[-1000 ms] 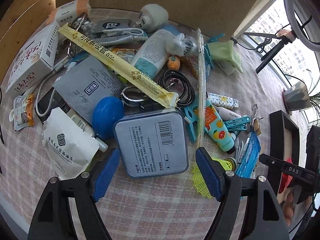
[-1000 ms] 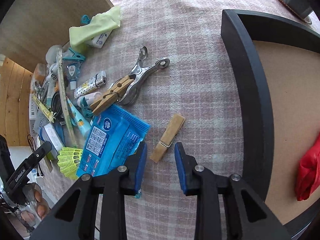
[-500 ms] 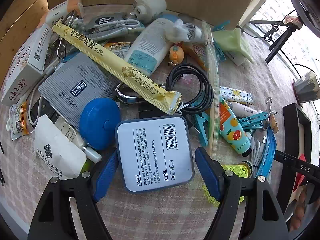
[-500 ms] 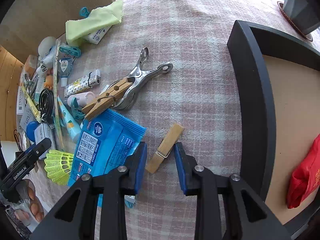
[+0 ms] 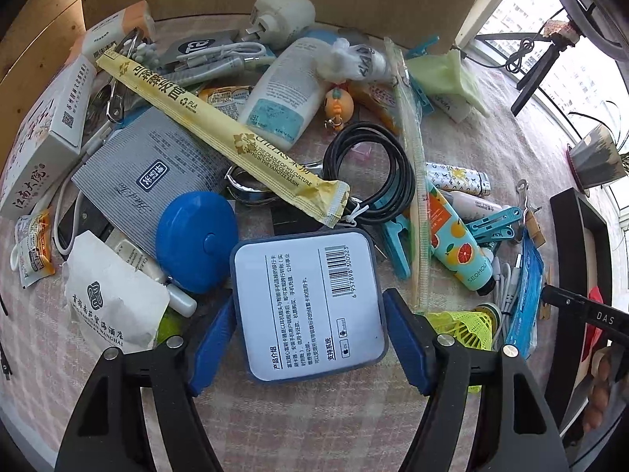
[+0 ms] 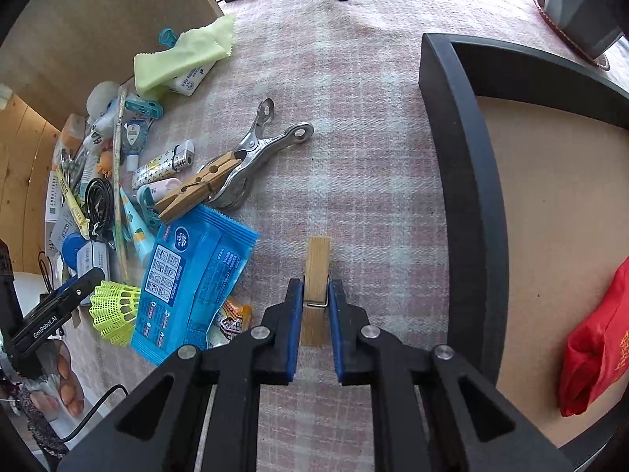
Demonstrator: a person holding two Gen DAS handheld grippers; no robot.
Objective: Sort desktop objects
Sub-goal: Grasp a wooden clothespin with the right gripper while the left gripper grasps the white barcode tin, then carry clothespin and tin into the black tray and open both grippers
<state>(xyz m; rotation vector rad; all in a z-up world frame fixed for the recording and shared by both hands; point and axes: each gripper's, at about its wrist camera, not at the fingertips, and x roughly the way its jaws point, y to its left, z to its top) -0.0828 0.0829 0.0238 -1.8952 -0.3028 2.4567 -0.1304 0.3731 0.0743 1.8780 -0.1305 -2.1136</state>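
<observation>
In the left wrist view, the left gripper (image 5: 308, 332) is pointed steeply down at a cluttered tabletop (image 5: 314, 424) covered by a checked cloth. Its jaws are spread wide and are closing on a flat tin (image 5: 308, 305) lying label-up between them; the blue pads are seen just beside the tin's edges, and firm contact cannot be told. A blue round case (image 5: 196, 236) is seen just left of the tin, a yellow sachet (image 5: 220, 133) and a black cable coil (image 5: 369, 175) beyond it, and a yellow shuttlecock (image 5: 466, 324) to its right.

In the right wrist view, the right gripper (image 6: 315, 314) is seen with its jaws nearly together and closing, and a wooden peg (image 6: 316, 275) is clamped between the pads, its far end projecting forward over the cloth. A blue packet (image 6: 192, 283) lies to the left, a second wooden peg (image 6: 196, 190) and a metal clip (image 6: 267, 145) beyond it. A black tray (image 6: 468, 181) stands to the right, with a red bag (image 6: 597, 346) inside it.
</observation>
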